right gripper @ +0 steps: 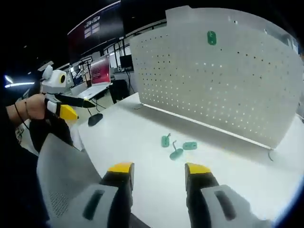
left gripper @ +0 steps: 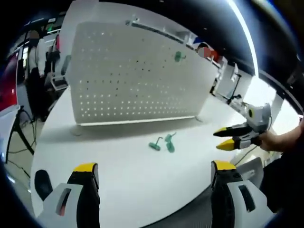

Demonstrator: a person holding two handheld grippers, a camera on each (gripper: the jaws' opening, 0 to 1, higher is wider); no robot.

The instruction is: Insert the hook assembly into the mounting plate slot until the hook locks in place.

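Lying loose on the white counter (left gripper: 123, 156): green hooks (left gripper: 163, 142), just in front of the upright pegboard (left gripper: 137, 76), which carries one green hook (right gripper: 211, 37) high up. Left tool (left gripper: 154, 173) and right tool (right gripper: 156, 173) both hang open, empty, well short of the parts.

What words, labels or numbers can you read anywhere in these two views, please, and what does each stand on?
None can be read.
Dark wall screen in the right gripper view: pale lines of text, too small and blurred to read.
White pegboard, green hooks on the table, and both grippers: no lettering visible.
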